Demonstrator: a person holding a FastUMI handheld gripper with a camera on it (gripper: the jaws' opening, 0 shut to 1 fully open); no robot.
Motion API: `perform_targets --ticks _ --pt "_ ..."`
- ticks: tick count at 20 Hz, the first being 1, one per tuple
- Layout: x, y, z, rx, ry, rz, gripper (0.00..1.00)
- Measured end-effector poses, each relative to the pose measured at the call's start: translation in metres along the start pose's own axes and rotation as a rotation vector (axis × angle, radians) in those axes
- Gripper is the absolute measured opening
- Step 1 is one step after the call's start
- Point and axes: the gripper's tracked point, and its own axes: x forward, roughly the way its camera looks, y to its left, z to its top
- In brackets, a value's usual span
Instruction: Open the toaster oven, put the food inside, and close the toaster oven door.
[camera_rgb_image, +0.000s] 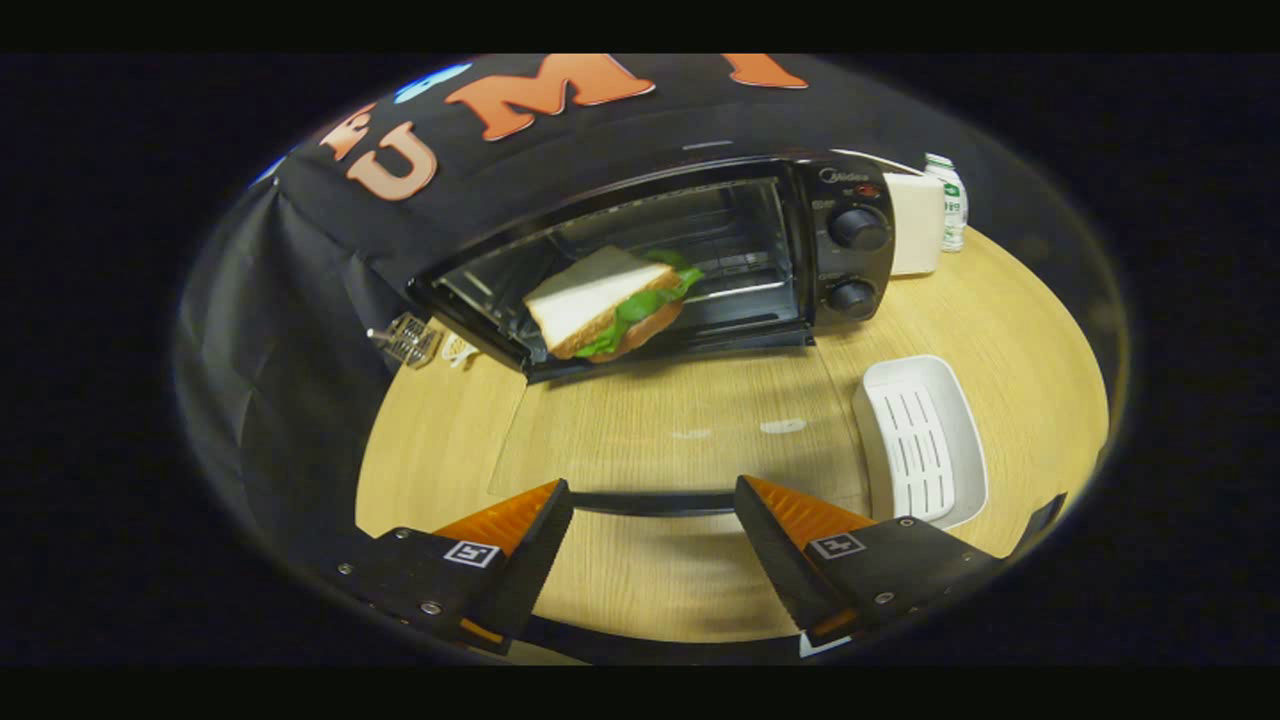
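Lying inside the open toaster oven (690, 250), a sandwich (605, 305); jaws released, empty.

A light wooden table (1000, 330) is seen, on which a black toaster oven (700, 250) is stood. Right of the oven a white tray (925, 440) is laid; a cream box (915, 222) and a small bottle (948, 200) are set just beside its right end.

The gripper (652, 500) is held with fingers spread apart above the oven's lowered door.

A white slotted tray (920, 440) is set on the wooden counter (1030, 330). A cream box (915, 222) and a white bottle with green label (946, 200) are seen side by side near the counter's far edge. A small wire rack (408, 340) is placed by the black cloth wall (300, 300).
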Motion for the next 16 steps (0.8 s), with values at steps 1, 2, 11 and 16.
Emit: perform_targets --ticks 1,2,11,16 --pt "0.0 0.002 -0.012 -0.025 0.033 0.006 0.96" --pt "-0.001 0.004 -0.022 -0.037 0.051 0.012 0.97" --pt "0.032 -0.022 -0.044 -0.164 0.121 -0.101 0.96" --pt "0.042 -0.017 -0.045 -0.281 0.133 -0.133 0.96"
